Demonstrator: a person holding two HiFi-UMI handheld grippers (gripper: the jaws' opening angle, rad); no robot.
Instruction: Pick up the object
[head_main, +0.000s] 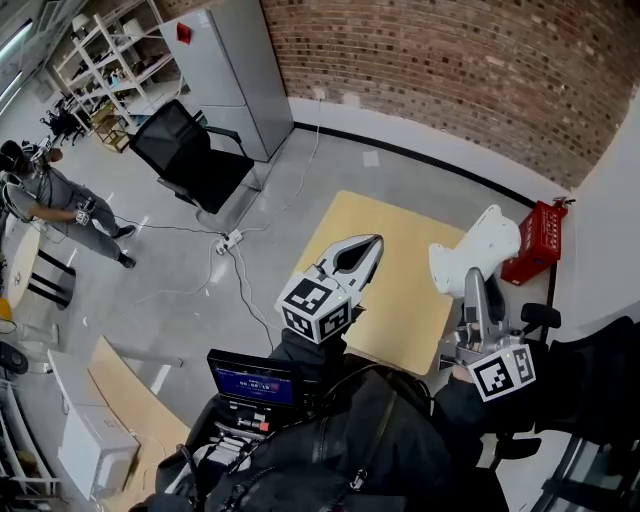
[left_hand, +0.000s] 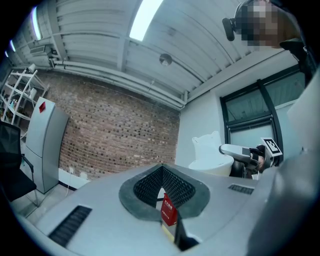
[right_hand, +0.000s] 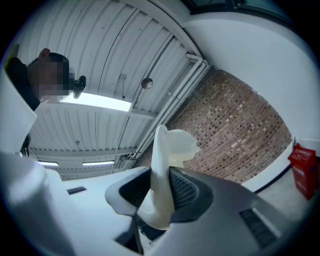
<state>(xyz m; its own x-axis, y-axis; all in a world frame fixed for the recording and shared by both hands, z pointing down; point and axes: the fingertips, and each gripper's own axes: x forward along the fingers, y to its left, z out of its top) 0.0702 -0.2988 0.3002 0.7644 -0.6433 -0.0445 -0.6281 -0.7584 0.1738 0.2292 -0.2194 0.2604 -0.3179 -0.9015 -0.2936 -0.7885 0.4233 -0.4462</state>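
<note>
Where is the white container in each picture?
Head view: white container right of middle, on the right gripper.
Left gripper view: right of middle, beyond the jaws.
Right gripper view: centre, clamped between the jaws.
Shared landmark: brick wall.

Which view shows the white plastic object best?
Head view: the white plastic object shows nearly whole in the right hand-held gripper. The right gripper view shows its edge between the jaws; the left gripper view shows it small.
</note>
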